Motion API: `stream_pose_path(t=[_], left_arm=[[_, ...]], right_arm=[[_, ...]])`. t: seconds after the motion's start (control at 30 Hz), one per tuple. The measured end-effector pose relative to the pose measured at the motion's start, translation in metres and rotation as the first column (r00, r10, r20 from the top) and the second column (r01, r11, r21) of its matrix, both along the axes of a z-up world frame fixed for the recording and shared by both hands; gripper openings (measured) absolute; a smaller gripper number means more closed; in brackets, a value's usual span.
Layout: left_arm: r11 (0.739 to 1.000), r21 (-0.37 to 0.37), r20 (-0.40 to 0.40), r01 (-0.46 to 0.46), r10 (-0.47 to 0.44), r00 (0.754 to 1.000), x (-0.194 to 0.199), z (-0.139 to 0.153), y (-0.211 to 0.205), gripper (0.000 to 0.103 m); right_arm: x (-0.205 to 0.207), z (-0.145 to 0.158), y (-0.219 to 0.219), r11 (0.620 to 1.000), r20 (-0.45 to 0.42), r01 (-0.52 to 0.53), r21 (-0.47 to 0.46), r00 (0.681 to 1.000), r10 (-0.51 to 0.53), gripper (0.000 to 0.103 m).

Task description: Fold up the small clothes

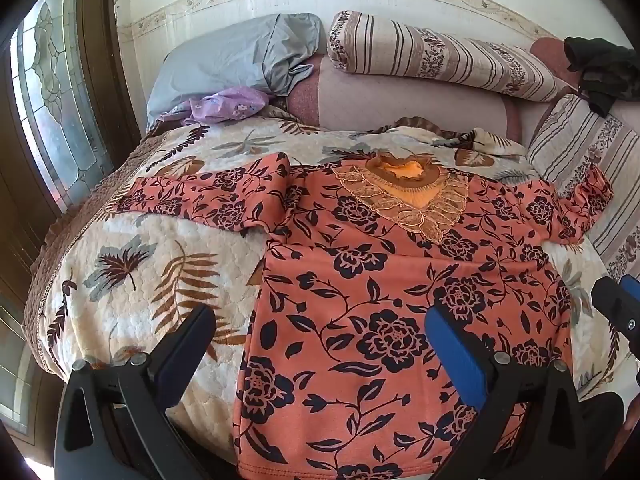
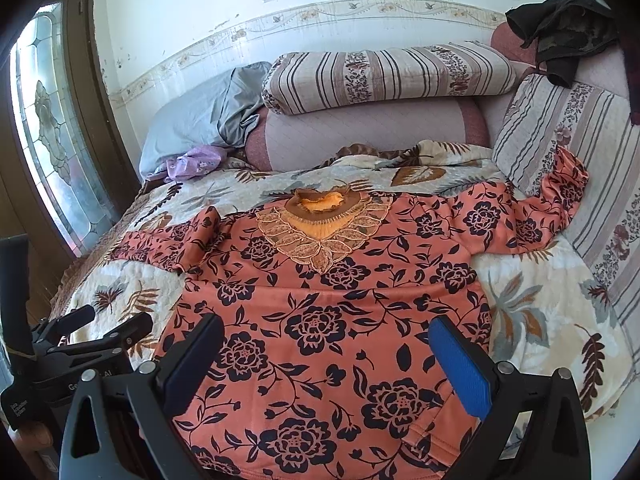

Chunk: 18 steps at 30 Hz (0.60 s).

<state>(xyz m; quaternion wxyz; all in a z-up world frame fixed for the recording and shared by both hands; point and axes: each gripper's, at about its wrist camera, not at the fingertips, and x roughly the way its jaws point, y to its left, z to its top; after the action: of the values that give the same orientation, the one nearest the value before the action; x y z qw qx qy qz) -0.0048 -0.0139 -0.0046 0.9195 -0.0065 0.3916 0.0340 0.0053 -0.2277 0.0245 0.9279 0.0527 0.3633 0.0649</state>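
Blouse [image 1: 380, 300]: orange floral top, spread flat and face up on the bed quilt [image 1: 132, 248]; hem toward the cameras, lace collar [image 1: 404, 196] away
Handling: likely soft, light, limp; should drape and crease readily; lace looks delicate
Sleeves: left sleeve [image 1: 208, 196] out over the quilt; right sleeve [image 2: 532, 208] climbing a striped cushion [image 2: 572, 148]
Hold: probably best pinched at a sleeve cuff or a hem corner, away from the lace
Left gripper [image 1: 320, 352]: fingers spread wide, empty, above the hem
Right gripper [image 2: 328, 360]: fingers equally wide, empty, over the lower body
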Motion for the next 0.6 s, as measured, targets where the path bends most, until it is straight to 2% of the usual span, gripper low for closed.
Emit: stream_pose_path(t=[0.6], left_arm=[[1.000,0.018,0.003,0.013,-0.013,1.000,0.0026,-0.0002,-0.0072,0.103]], right_arm=[[0.0038,-0.0001,-0.0038,1.000,-0.006,0.007,0.012,1.000,-0.007,0.103]])
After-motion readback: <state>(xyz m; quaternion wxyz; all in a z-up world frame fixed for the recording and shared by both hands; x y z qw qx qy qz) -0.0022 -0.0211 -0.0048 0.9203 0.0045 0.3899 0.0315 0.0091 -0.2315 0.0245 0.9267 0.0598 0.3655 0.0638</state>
